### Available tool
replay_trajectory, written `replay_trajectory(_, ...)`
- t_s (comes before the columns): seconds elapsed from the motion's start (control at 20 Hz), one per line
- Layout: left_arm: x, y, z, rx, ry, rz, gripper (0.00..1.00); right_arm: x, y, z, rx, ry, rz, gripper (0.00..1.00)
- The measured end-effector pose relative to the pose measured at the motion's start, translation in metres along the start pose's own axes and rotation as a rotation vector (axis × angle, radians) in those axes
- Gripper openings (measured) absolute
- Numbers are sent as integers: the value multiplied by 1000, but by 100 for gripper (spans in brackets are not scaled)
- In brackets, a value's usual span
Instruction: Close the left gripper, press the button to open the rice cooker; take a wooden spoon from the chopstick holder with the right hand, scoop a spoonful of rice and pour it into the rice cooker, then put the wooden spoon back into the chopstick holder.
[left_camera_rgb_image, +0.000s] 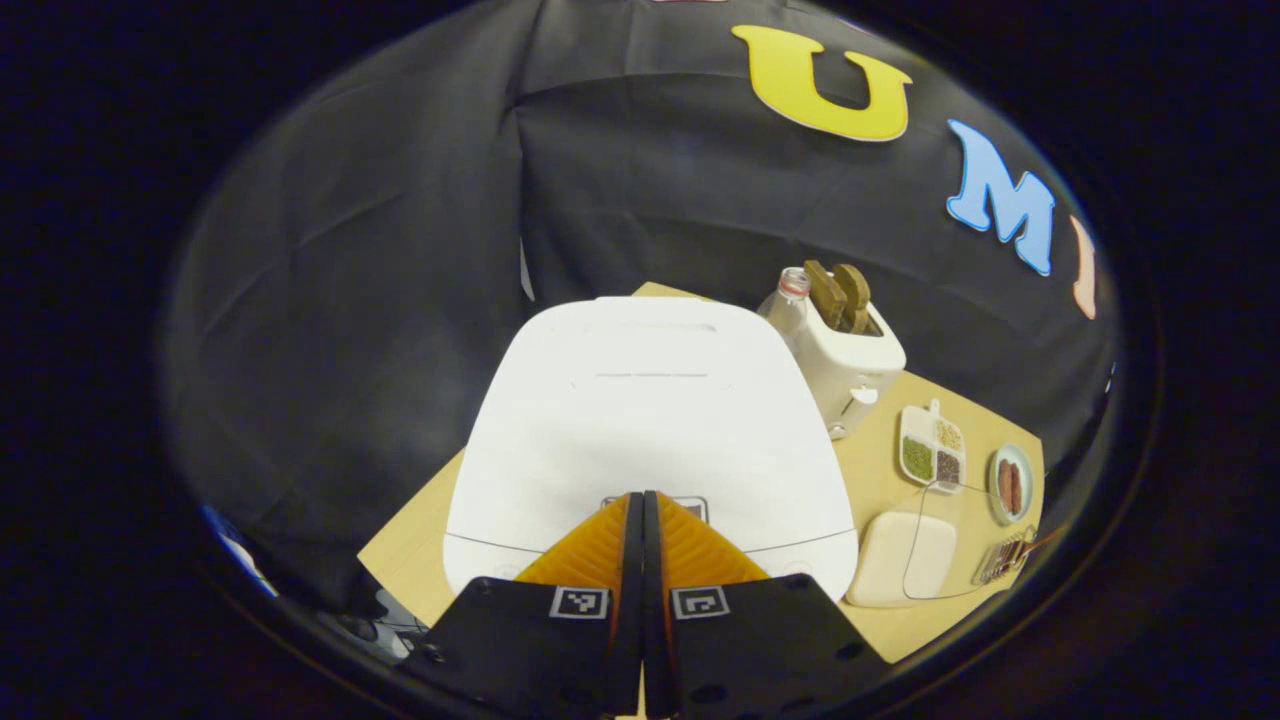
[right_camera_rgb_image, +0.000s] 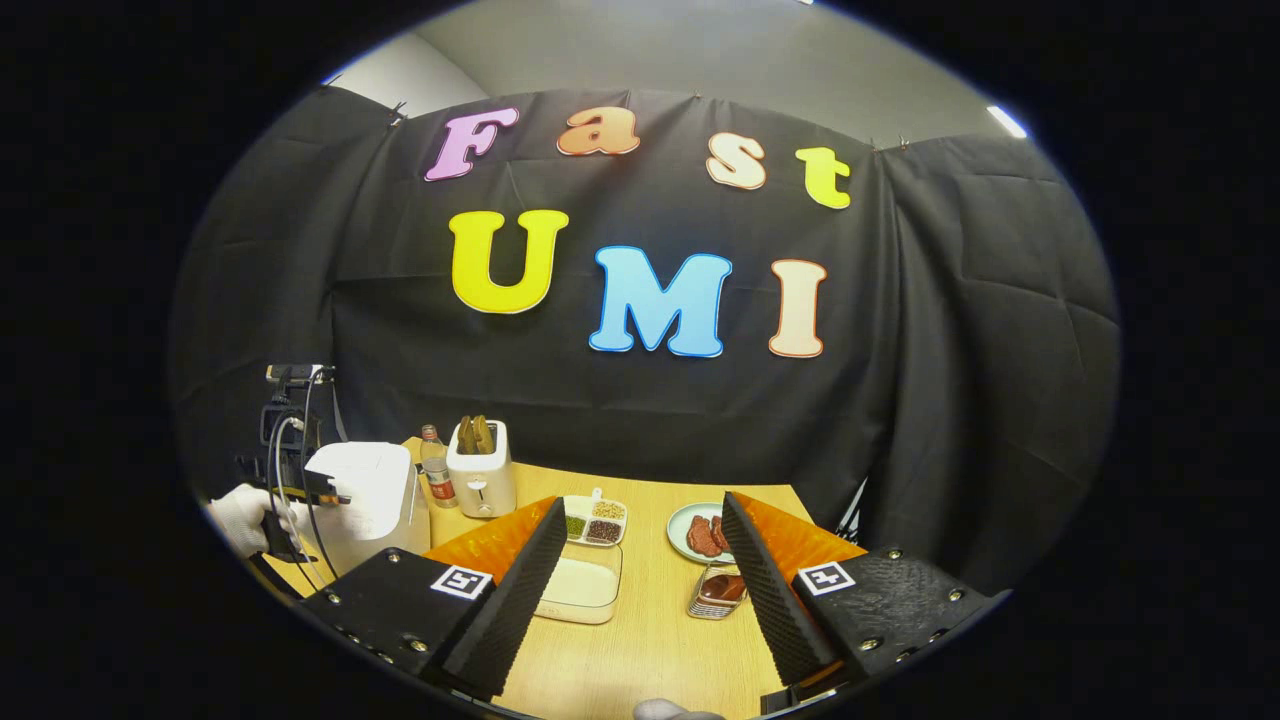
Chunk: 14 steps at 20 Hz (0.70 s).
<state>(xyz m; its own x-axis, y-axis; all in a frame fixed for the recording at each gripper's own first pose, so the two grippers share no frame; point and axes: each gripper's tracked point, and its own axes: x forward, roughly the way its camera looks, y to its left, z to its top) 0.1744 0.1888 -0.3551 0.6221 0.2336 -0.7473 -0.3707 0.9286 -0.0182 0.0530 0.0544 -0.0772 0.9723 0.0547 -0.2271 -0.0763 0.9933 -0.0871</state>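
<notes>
Fingers pressed together on your left gripper (left_camera_rgb_image: 641, 500), holding nothing, tips right over the front edge of the rice cooker's (left_camera_rgb_image: 650, 420) closed white lid. That cooker sits at the table's (right_camera_rgb_image: 650, 620) left end, and in the right gripper view your gloved hand (right_camera_rgb_image: 240, 518) holds the left gripper beside it. Moving right along the back edge: a bottle (right_camera_rgb_image: 433, 465), then a toaster (right_camera_rgb_image: 481, 478) with two slices up. Further right, a divided dish of grains (right_camera_rgb_image: 595, 520), a lidded clear container (right_camera_rgb_image: 580, 585) in front of it, a plate of meat (right_camera_rgb_image: 700, 532), a small metal holder (right_camera_rgb_image: 718, 590). Your right gripper (right_camera_rgb_image: 640, 560) hangs wide open and empty above the table's near edge.
</notes>
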Motion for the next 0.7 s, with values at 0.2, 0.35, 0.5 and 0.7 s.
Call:
replay_trajectory(0.2, -21, -3, 42, 62, -237, 33, 9, 2, -1, 2, 3, -30, -1, 95)
replay_trajectory(0.35, -81, -3, 108, 103, -556, 60, 10, 2, 0, 4, 31, -69, 8, 95)
replay_trajectory(0.5, -153, -13, 132, 75, -722, 20, 10, 2, -6, 5, 52, -100, -1, 95)
replay_trajectory(0.7, -224, -32, 133, 71, -838, -61, 29, 4, -19, 6, 59, -113, -32, 95)
